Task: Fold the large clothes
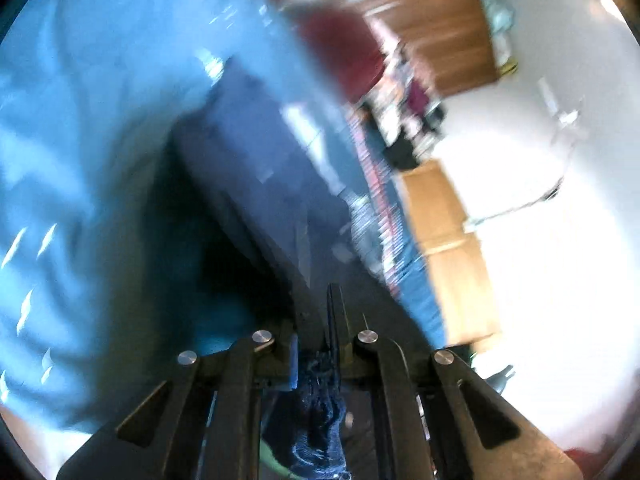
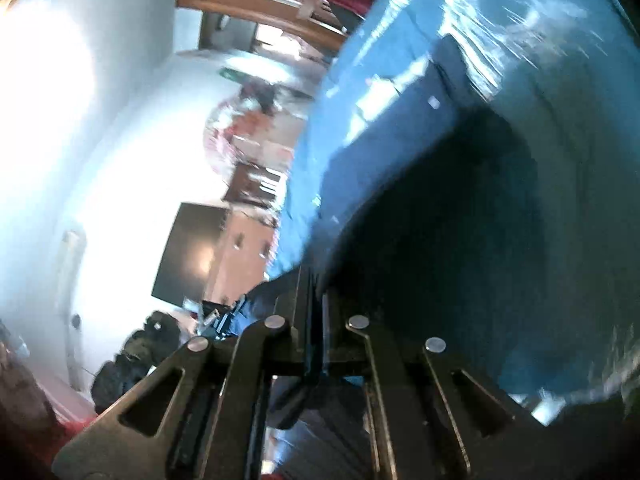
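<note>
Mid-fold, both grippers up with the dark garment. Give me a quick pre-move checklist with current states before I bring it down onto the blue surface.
1. Left gripper shut on the dark garment: ok, dark fabric bunched between closed fingers.
2. Right gripper shut on the garment: ok, fingers closed on a thin dark edge.
3. Garment hanging free between the two grips: cannot tell, both views are motion-blurred.
4. Blue surface free of other items where visible: ok.
5. Garment edges aligned for the fold: cannot tell, edges are hidden in shadow.
6. Views steady enough to judge placement: not ok, heavy blur.
</note>
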The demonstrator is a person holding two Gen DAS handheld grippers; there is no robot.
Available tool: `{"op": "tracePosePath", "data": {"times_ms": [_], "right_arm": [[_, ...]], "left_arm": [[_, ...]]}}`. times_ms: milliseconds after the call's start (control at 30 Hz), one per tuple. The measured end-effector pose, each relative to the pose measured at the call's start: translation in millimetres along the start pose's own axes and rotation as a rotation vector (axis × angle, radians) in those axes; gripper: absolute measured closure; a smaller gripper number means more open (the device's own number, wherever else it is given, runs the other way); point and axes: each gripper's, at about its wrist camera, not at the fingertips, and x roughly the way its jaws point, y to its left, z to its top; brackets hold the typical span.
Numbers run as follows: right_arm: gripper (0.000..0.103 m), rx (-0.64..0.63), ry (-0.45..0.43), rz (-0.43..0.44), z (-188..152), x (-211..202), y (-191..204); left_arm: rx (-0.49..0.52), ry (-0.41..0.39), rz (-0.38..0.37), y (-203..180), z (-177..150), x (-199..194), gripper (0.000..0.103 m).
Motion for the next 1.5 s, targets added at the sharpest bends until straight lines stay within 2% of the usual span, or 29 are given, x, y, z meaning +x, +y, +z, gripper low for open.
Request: {"op": "tracePosePath", "data": {"times_ms": [67,133,300,333,400,433,467,500,533,567,600,700,767,900,933,1000,1100,1167,1233,1267,1367,1500], "right_arm": [[0.101,0.003,-0.019,0.011,32,9,4],[0.102,0.004,-0.033,0.003,66,28,9],[0.102,0.009,-0.029,-0.078,171,86,-16],[0.101,0.011,-0.021,-0.096,187,97,-26],[0.094,0.013,0.002,-0.150,222,122,-50],[0.092,0.031,0.011,-0.186,234,132,-65],[0.084,0.050,0.023,-0.253,247,144,-85],[0.069,0.059,0.017,-0.337,255,149,-100],[0.060,0.073,0.008,-0.398,260,151,-113],[0.049,0.084,0.002,-0.415,263,151,-122],[0.046,0.094,-0.005,-0.412,263,152,-130],[0.042,0.019,0.029,-0.433,262,169,-132],[0.042,-0.028,0.066,-0.462,262,187,-131],[0.041,-0.103,0.080,-0.572,261,217,-126],[0.041,-0.107,0.072,-0.591,259,218,-122],[0.041,-0.142,0.049,-0.595,256,219,-113],[0.039,-0.205,0.055,-0.622,250,224,-104],[0.039,-0.215,0.069,-0.642,249,223,-107],[0.040,-0.215,0.071,-0.653,251,223,-111],[0.040,-0.230,0.073,-0.651,250,222,-110],[0.038,-0.304,0.114,-0.645,250,230,-105],[0.038,-0.367,0.142,-0.663,251,241,-110]], "left_arm": [[-0.014,-0.035,-0.046,-8,27,9,0.093],[-0.021,-0.062,-0.059,-12,55,23,0.093],[-0.030,-0.072,-0.004,-1,143,97,0.092],[-0.028,-0.066,0.020,5,159,114,0.091],[-0.079,-0.042,0.065,31,190,155,0.088],[-0.097,-0.019,0.108,48,203,175,0.078],[-0.112,0.004,0.205,70,217,199,0.065],[-0.127,0.024,0.299,89,226,217,0.058],[-0.135,0.041,0.395,104,231,230,0.051],[-0.137,0.054,0.456,116,237,241,0.054],[-0.133,0.042,0.438,116,242,245,0.054],[-0.031,0.007,0.456,93,252,242,0.050],[0.033,-0.036,0.467,78,258,235,0.035],[0.132,-0.162,0.610,58,262,212,0.032],[0.151,-0.182,0.594,52,260,207,0.032],[0.209,-0.151,0.549,41,253,209,0.032],[0.315,0.027,0.476,32,240,249,0.032],[0.311,0.119,0.493,42,238,280,0.034],[0.290,0.134,0.558,54,243,294,0.038],[0.283,0.115,0.577,56,249,297,0.038],[0.281,0.068,0.551,53,255,292,0.038],[0.339,0.144,0.603,59,257,312,0.037]]}}
